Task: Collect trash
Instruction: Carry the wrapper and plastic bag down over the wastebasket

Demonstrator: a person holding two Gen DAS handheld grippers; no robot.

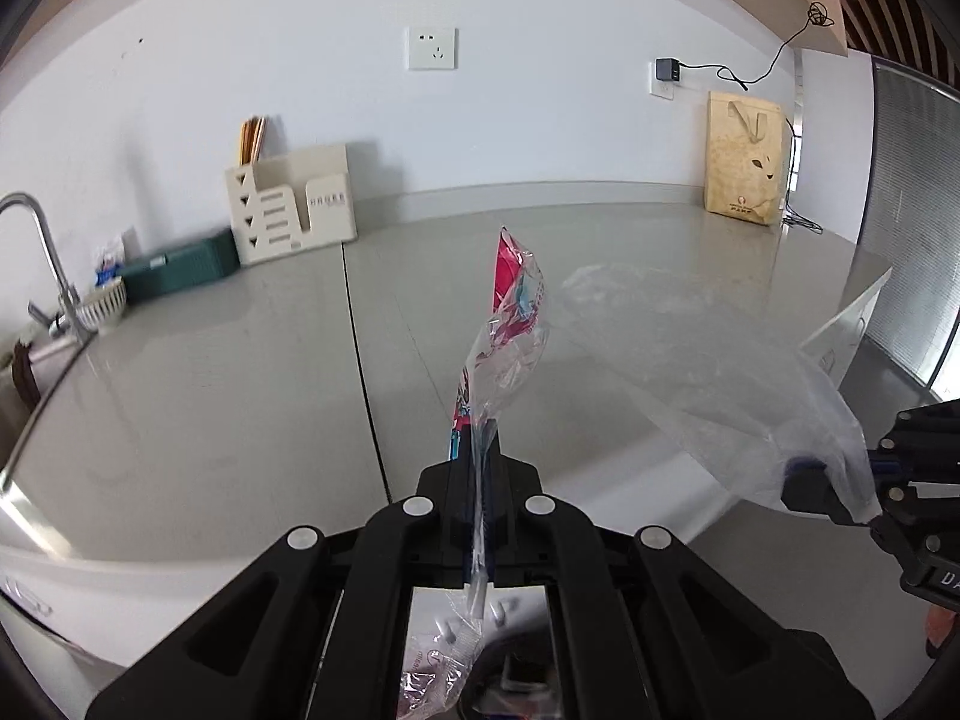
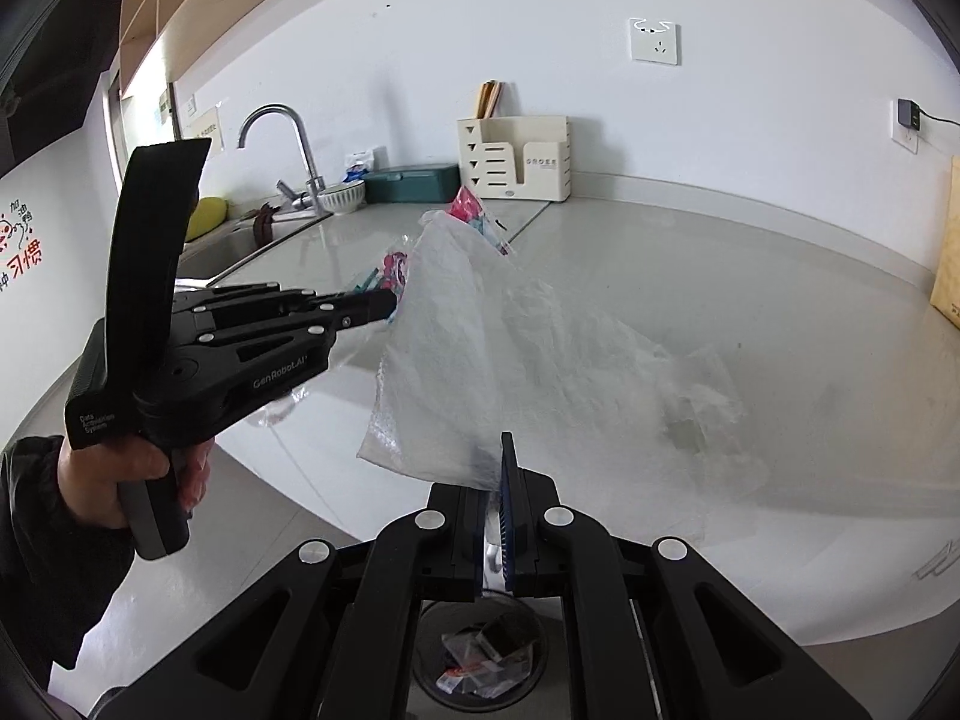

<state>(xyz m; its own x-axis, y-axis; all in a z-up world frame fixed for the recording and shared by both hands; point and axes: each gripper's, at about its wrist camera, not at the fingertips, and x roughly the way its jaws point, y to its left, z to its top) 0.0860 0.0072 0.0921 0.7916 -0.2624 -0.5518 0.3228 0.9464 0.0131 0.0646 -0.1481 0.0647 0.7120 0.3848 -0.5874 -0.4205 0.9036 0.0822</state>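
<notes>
My left gripper [image 1: 481,456] is shut on a clear wrapper with red and pink print [image 1: 513,306], which sticks up and forward above the grey countertop [image 1: 210,396]. My right gripper [image 2: 503,483] is shut on a thin, see-through plastic bag [image 2: 516,354], whose far end billows out over the counter. In the right wrist view the left gripper [image 2: 389,303] comes in from the left, held by a person's hand [image 2: 114,474], with the wrapper [image 2: 467,207] just behind the bag's upper edge. The right gripper [image 1: 858,504] shows at the right edge of the left wrist view, pinching the bag [image 1: 690,354].
A trash bin [image 2: 486,654] with scraps stands on the floor below the counter edge. Along the back wall are a faucet [image 2: 288,138] and sink, a bowl [image 2: 342,198], a green box [image 2: 411,183], a cream organizer [image 2: 516,159] and a brown paper bag [image 1: 744,159].
</notes>
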